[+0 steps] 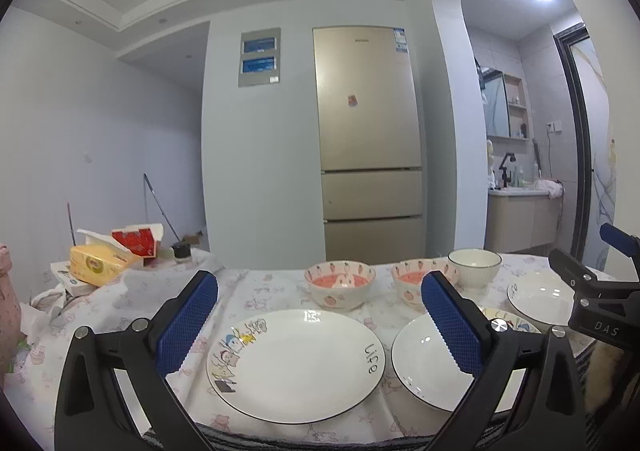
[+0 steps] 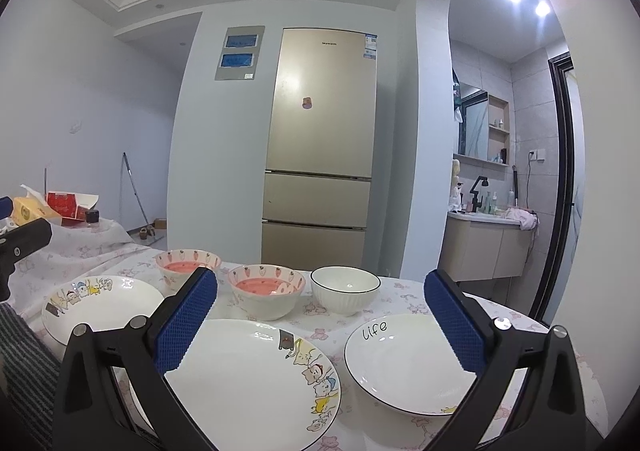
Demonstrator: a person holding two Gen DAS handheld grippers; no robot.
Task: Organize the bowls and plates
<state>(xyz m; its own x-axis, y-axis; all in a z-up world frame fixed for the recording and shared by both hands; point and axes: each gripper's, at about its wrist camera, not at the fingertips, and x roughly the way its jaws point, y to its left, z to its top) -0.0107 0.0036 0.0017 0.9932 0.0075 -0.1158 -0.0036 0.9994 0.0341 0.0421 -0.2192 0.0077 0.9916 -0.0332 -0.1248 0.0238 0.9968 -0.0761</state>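
Three white cartoon plates lie on the table. In the left wrist view: a left plate (image 1: 296,365), a middle plate (image 1: 428,363) and a right plate (image 1: 540,297). Behind them stand two strawberry bowls (image 1: 340,285) (image 1: 412,283) and a white bowl (image 1: 474,267). My left gripper (image 1: 320,331) is open and empty above the left plate. My right gripper (image 2: 320,327) is open and empty above the middle plate (image 2: 256,383) and right plate (image 2: 404,363). The bowls (image 2: 188,267) (image 2: 266,289) (image 2: 345,289) stand behind; the left plate (image 2: 100,307) lies at left.
A floral cloth (image 1: 260,291) covers the table. Tissue boxes (image 1: 100,261) and a small jar (image 1: 182,252) stand at the far left. A gold fridge (image 1: 368,143) stands behind the table. A bathroom opening (image 2: 500,191) is at right. The other gripper (image 1: 592,291) shows at right.
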